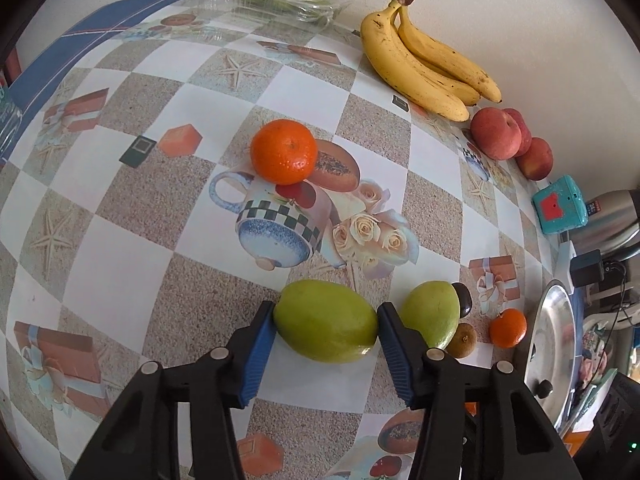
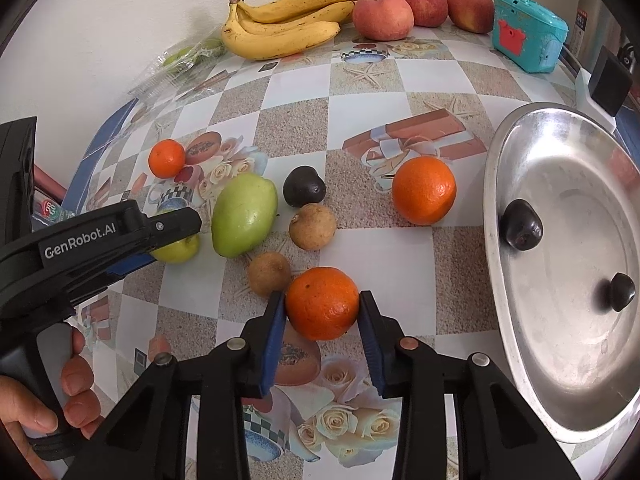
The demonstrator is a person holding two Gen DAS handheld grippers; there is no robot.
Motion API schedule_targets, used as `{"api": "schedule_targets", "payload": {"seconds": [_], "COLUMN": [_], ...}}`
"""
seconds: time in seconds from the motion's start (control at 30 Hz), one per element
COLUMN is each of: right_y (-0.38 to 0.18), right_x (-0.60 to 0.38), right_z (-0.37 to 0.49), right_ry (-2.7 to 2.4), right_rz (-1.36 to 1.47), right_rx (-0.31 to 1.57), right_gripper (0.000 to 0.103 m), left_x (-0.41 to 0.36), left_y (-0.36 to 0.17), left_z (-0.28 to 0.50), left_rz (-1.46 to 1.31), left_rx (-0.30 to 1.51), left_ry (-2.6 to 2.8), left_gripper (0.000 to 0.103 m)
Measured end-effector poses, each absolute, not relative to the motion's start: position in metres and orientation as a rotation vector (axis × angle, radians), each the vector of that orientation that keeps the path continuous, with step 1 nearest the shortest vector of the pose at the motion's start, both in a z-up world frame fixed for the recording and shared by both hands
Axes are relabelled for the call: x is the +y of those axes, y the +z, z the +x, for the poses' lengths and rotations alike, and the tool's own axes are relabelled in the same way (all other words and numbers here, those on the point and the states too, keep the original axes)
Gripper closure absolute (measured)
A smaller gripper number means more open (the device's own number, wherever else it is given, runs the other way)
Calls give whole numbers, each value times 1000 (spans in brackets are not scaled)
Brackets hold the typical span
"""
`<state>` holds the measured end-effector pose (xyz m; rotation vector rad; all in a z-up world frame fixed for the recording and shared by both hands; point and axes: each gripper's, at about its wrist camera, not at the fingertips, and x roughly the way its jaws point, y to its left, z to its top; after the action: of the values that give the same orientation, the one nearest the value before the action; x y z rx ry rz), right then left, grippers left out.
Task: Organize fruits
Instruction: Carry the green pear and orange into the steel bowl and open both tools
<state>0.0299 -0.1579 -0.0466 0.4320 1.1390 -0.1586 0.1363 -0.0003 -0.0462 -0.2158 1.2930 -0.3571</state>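
Grasping step, both sides at once. Left gripper (image 1: 326, 326) clamped on a green mango (image 1: 326, 326), blue pads pressed against its two ends, fruit resting on the desk (image 1: 120, 248). Right gripper (image 2: 322, 314) closed narrow on an orange (image 2: 322, 303), pads touching its flanks, fruit likewise down on the checked cloth. Nothing lifted yet, by the look of it.

Around the right-hand orange: two small brown fruits (image 2: 312, 226) just beside and behind, a dark fruit (image 2: 303, 186) further back, a second orange (image 2: 424, 190) nearer the steel tray (image 2: 516, 344). On that tray, two dark fruits (image 2: 524, 230) only. A second green mango (image 2: 244, 214) just right of the held one. Along the wall, bananas (image 2: 280, 24) and then apples (image 2: 382, 16) side by side, suggesting like-with-like grouping.

Next move, probably: straight lift for each, then carry to a matching group. For the right, clearance past the near brown fruit, almost touching the left pad. For the left, a firm hold, since a smooth oval mango gripped end to end looks prone to slipping or swivelling.
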Motion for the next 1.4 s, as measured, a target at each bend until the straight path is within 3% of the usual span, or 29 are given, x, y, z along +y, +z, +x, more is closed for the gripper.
{"api": "schedule_targets", "payload": {"seconds": [0.7, 1.4], "right_y": [-2, 5], "right_x": [-166, -226], "right_z": [19, -9], "right_ry": [-156, -387], "right_rz": [458, 476], "right_rx": [1019, 1044], "right_gripper": [66, 66], "left_x": [13, -32], "left_y": [2, 25], "left_z": [132, 105], "left_rz": [-286, -219], "left_rx": [1196, 1182], "left_ry": [-339, -397], "left_gripper": [49, 49]}}
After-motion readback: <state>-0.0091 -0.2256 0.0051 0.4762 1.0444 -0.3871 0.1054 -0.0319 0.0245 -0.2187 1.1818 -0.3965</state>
